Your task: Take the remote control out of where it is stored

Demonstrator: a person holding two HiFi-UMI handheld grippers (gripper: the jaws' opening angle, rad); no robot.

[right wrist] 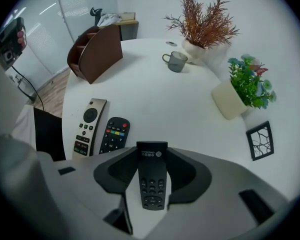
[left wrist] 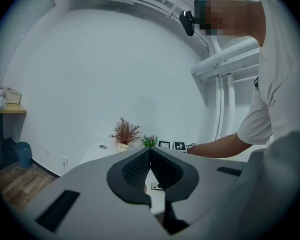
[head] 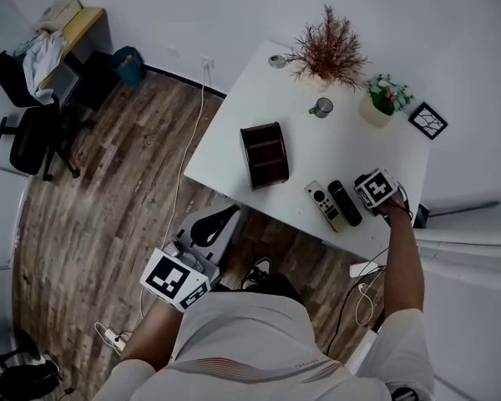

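Remote control (right wrist: pixel 152 184) – black, slim, keypad facing the camera – is out of the brown holder (right wrist: pixel 96 51) and sits clamped between the pads of the right gripper (right wrist: pixel 152 156). The jaws stand fairly wide, pressing on its two long sides. Its top end pokes out just past the jaw tips, over the white table (right wrist: pixel 155 99). Whether it touches the tabletop cannot be told.

Left of the jaws, just beyond the left one, lie a black remote with coloured buttons (right wrist: pixel 114 134) and a silver remote (right wrist: pixel 88 126), side by side and close together. The silver one lies near the table's edge, with floor past it. Straight ahead of the jaws the tabletop is bare and open as far as a grey mug (right wrist: pixel 176 60) and a dried plant (right wrist: pixel 202 24). The holder stands far ahead to the left, well apart from the grip. Right of the jaws stand a potted green plant (right wrist: pixel 240 91) and, nearer, a small black frame (right wrist: pixel 260 140).

The left gripper (left wrist: pixel 150 151) is held off the table beside the person's body – its jaw tips meet, with nothing between them. Ahead of them lies the table's near edge.
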